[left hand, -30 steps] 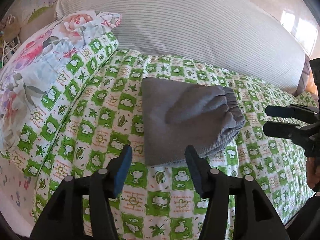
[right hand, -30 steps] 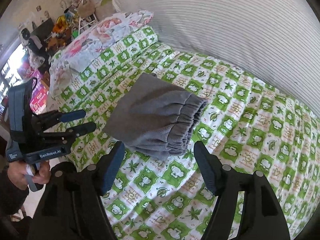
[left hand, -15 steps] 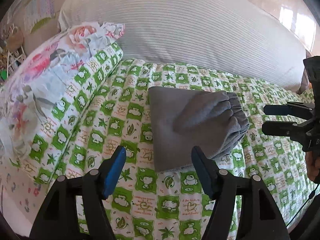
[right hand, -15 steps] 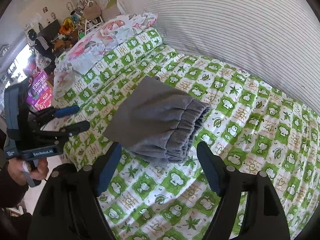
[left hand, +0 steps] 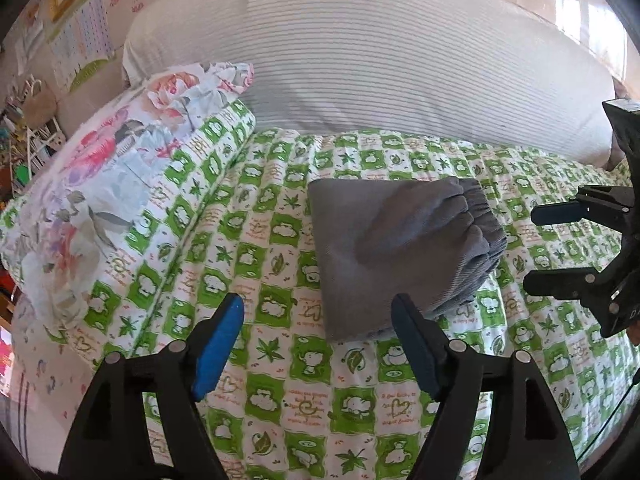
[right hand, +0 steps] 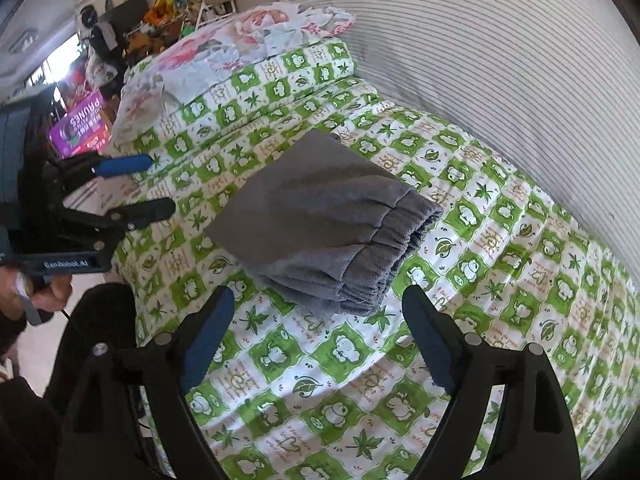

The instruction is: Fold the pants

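Note:
Grey folded pants [left hand: 400,248] [right hand: 328,216] lie as a compact bundle on the green-and-white patterned bed cover [left hand: 304,396] [right hand: 520,240], elastic waistband toward the right. My left gripper [left hand: 318,304] [right hand: 162,182] hovers at the bed's near left side, short of the bundle. Its jaws are opening, and the pads touch nothing. My right gripper [right hand: 318,296] [left hand: 530,249] hangs just in front of the waistband end. Its jaws are opening too, with no cloth pinched between them. A hand holds each gripper.
A floral pillow [left hand: 100,184] [right hand: 240,40] lies at the left on a raised fold of the cover. A large white striped cushion [left hand: 380,60] [right hand: 500,60] runs along the back. Beyond the bed stand cluttered shelves [right hand: 160,4] and a purple box [right hand: 82,128].
Both grippers' jaws have spread wider. Both views have tilted slightly, and the pants appear slightly lower in each. The folded pants have not moved on the bed.

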